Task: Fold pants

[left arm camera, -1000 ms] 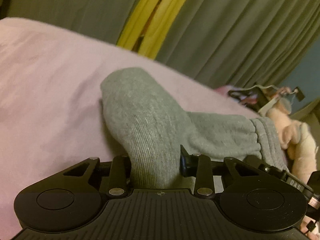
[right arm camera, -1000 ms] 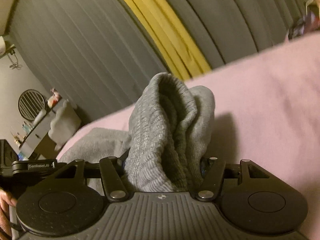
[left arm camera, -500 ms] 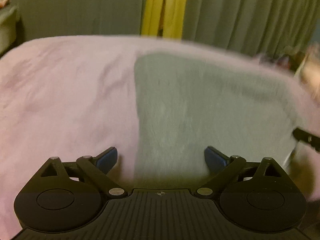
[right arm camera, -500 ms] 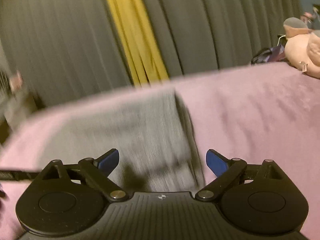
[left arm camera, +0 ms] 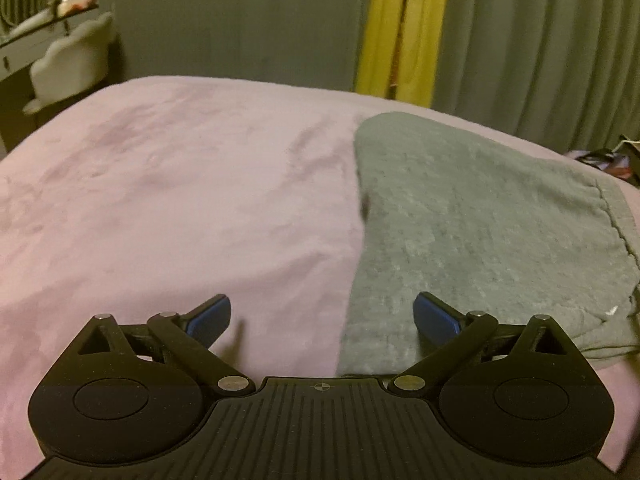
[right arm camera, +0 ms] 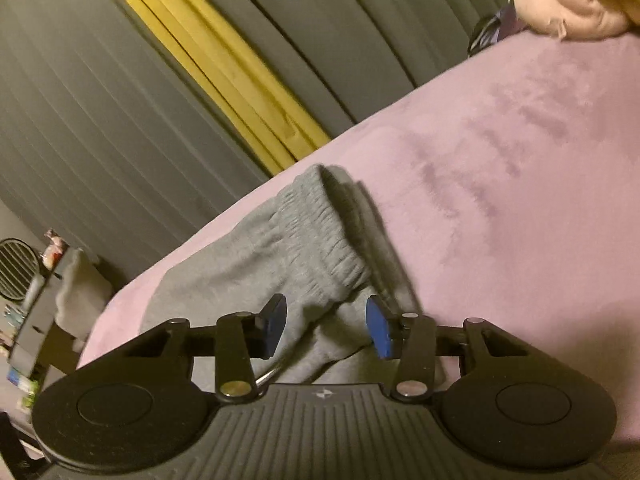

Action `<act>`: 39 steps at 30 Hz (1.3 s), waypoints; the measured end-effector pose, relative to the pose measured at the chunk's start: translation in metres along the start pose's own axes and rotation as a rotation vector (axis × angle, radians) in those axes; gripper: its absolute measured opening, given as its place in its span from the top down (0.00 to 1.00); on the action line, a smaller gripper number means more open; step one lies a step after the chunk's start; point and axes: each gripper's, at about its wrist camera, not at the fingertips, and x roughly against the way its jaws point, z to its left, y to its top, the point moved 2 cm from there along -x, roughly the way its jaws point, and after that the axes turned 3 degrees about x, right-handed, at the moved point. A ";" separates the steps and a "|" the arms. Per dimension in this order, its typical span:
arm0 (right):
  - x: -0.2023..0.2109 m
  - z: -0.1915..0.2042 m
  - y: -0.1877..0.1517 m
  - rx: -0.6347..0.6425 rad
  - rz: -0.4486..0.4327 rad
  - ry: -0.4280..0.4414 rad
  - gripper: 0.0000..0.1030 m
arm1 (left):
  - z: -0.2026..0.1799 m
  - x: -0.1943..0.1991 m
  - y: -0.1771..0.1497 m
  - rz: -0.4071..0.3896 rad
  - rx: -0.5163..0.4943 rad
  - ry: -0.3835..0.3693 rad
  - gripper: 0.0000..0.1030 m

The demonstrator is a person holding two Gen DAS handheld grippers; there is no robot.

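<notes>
Grey sweatpants (left arm camera: 472, 216) lie folded flat on the pink bed cover (left arm camera: 180, 200). My left gripper (left arm camera: 322, 316) hovers over their near left edge, jaws wide apart and holding nothing. In the right wrist view the gathered elastic waistband (right arm camera: 320, 232) runs up the fold of the pants (right arm camera: 224, 280). My right gripper (right arm camera: 326, 326) is low over the waistband's near end and its jaws are closing. Grey cloth lies between the blue pads (right arm camera: 378, 332), and I see no pinch on it.
Grey curtains with a yellow strip (left arm camera: 400, 36) hang behind the bed. A white chair and desk (left arm camera: 68, 64) stand at the far left. A pink plush toy (right arm camera: 568, 0) lies at the bed's far right, next to dark clutter (right arm camera: 486, 32).
Both grippers let go of the bunched grey cloth, which dropped flat onto the bed. The left jaws opened wide and stayed so. The right jaws opened, then narrowed over the waistband.
</notes>
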 end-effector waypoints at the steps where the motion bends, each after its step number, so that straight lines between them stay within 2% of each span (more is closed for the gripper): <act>1: -0.004 0.001 -0.003 -0.011 0.020 0.012 0.56 | 0.001 0.002 -0.001 0.002 0.003 0.002 0.02; 3: -0.009 0.004 -0.010 -0.016 0.048 0.023 0.56 | 0.002 0.002 -0.001 0.011 0.015 0.003 0.02; 7: -0.020 0.004 -0.010 -0.042 0.055 0.034 0.40 | 0.006 0.001 -0.002 0.026 0.041 -0.002 0.02; 9: -0.018 0.005 -0.011 -0.066 0.045 0.037 0.39 | 0.007 0.000 -0.003 0.028 0.044 -0.002 0.02; 10: -0.018 0.007 -0.011 -0.060 0.044 0.031 0.41 | 0.007 0.000 -0.003 0.029 0.045 -0.001 0.02; 11: -0.016 0.009 -0.011 -0.050 0.033 0.039 0.53 | 0.007 0.001 -0.004 0.029 0.044 -0.001 0.02; 12: -0.016 0.011 -0.010 -0.040 0.019 0.061 0.59 | 0.007 0.001 -0.004 0.029 0.045 -0.001 0.02; 13: -0.017 0.014 -0.008 -0.039 0.020 0.075 0.61 | 0.007 0.001 -0.004 0.029 0.045 -0.001 0.02; 16: -0.030 0.011 -0.008 -0.061 0.048 0.044 0.61 | 0.007 0.001 -0.004 0.032 0.048 -0.001 0.02; 21: -0.054 0.008 -0.010 -0.129 0.098 0.085 0.62 | 0.008 -0.002 -0.006 0.045 0.060 -0.004 0.02; 22: -0.058 0.009 -0.009 -0.120 0.081 0.084 0.67 | 0.009 -0.003 -0.006 0.048 0.065 -0.005 0.02; 23: -0.059 0.011 -0.008 -0.110 0.066 0.074 0.79 | 0.009 -0.003 -0.006 0.050 0.070 -0.006 0.02; 26: -0.058 0.018 -0.010 -0.049 0.040 0.010 0.90 | 0.011 -0.003 -0.006 0.049 0.076 -0.006 0.02; 28: -0.045 0.032 -0.014 0.023 -0.010 -0.022 0.93 | 0.010 -0.001 -0.006 0.038 0.077 -0.005 0.02; 31: -0.020 0.052 -0.018 0.096 -0.091 -0.006 0.93 | 0.008 0.002 -0.006 0.017 0.064 -0.009 0.02; 33: -0.024 0.051 -0.024 0.135 -0.057 -0.063 0.92 | 0.006 -0.001 -0.006 0.023 0.054 -0.010 0.02; 34: -0.033 0.047 -0.027 0.168 -0.020 -0.124 0.88 | 0.006 -0.001 -0.007 0.025 0.052 -0.010 0.02; 35: -0.045 0.042 -0.032 0.202 0.034 -0.156 0.88 | 0.006 -0.003 -0.007 0.030 0.052 -0.010 0.02; 36: -0.051 0.040 -0.033 0.211 0.056 -0.149 0.88 | 0.006 -0.003 -0.007 0.034 0.053 -0.008 0.02; 39: -0.039 0.047 -0.024 0.196 0.025 -0.137 0.82 | 0.009 -0.004 -0.006 0.038 0.067 -0.005 0.02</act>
